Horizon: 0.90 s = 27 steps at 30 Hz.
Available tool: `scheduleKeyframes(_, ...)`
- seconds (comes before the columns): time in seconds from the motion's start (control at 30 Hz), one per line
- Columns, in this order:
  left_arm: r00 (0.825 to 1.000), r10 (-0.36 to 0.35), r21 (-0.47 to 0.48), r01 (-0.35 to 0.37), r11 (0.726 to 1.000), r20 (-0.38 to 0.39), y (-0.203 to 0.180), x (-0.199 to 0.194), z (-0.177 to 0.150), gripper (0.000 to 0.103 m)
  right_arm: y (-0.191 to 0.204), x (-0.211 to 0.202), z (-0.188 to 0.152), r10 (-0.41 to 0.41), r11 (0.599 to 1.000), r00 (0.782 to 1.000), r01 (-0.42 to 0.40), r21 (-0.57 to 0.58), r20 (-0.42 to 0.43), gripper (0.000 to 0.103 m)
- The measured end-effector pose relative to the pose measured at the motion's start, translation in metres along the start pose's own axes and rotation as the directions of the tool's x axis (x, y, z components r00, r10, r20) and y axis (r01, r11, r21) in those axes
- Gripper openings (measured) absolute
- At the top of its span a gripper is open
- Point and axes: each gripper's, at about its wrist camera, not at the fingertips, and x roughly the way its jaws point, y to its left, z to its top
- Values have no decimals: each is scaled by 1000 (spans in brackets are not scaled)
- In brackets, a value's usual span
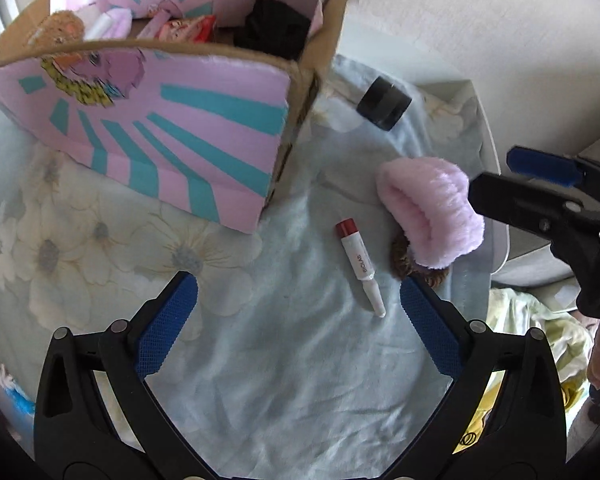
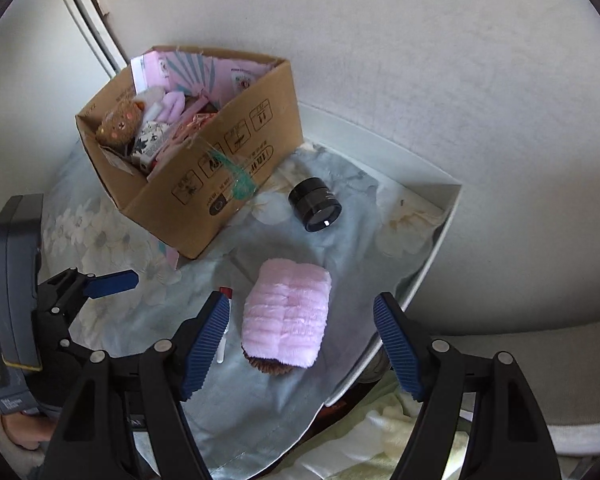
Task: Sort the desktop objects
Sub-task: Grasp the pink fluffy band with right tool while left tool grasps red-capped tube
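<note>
Pink fluffy headband (image 2: 286, 318) lies folded, both grippers' jaws spread, holding nothing.

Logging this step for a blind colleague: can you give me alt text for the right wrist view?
The open right gripper hovers over a fluffy pink headband lying on a pale floral cloth, with something brown under its near edge. Beyond it lie a black jar on its side and an open cardboard box full of small items. The left gripper shows at the left edge.
</note>
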Motion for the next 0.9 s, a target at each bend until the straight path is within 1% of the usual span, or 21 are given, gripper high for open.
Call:
scheduleKeyframes(0.13,1000,24,0,-24,1000,10,-5,3,-2,100,-1,14,1,4,1000,1000,-4,-15,-24,71)
scheduleKeyframes(0.17,999,32,-1,-32,999,15,-6,4,-2,98,-1,17,1,6,1000,1000,-7,-18,-28,68)
scheduleKeyframes(0.2,999,39,-5,-39,999,21,-7,4,-2,94,-2,19,1,12,1000,999,-12,-20,-32,62)
scheduleKeyframes(0.23,999,44,-10,-44,999,28,-7,4,-3,90,-2,22,1,18,1000,999,-18,-20,-37,61)
scheduleKeyframes(0.27,998,46,-14,-46,999,32,-8,5,-4,81,-2,24,1,22,1000,999,-23,-20,-42,60)
scheduleKeyframes(0.3,998,48,-18,-48,999,32,-9,5,-5,78,-2,26,1,25,999,999,-26,-23,-45,59)
scheduleKeyframes(0.33,998,53,-18,-53,998,35,-10,6,-5,78,-1,28,0,27,999,999,-28,-28,-47,58)
scheduleKeyframes(0.37,997,58,-17,-57,998,42,-11,6,-7,78,0,30,-1,31,999,998,-33,-33,-49,54)
scheduleKeyframes(0.4,997,57,-16,-56,998,49,-11,5,-8,78,1,31,-2,39,998,998,-41,-39,-53,52)
scheduleKeyframes(0.5,997,51,-24,-50,998,59,-11,3,-10,78,4,37,-4,48,997,997,-52,-53,-63,49)
scheduleKeyframes(0.6,996,52,-26,-50,998,67,-12,3,-10,77,2,43,-6,70,997,995,-73,-40,-72,48)
scheduleKeyframes(0.77,994,84,4,-85,996,71,-19,3,-13,74,-2,46,-8,87,996,994,-90,-30,-71,47)
scheduleKeyframes(0.83,993,94,11,-95,995,72,-20,2,-14,73,-4,46,-9,93,995,993,-95,-29,-70,46)
scheduleKeyframes(0.87,993,97,14,-98,995,71,-21,2,-14,70,-6,46,-9,96,995,993,-98,-29,-71,44)
scheduleKeyframes(0.9,992,102,16,-104,994,70,-21,1,-15,66,-7,46,-9,97,995,993,-100,-30,-71,42)
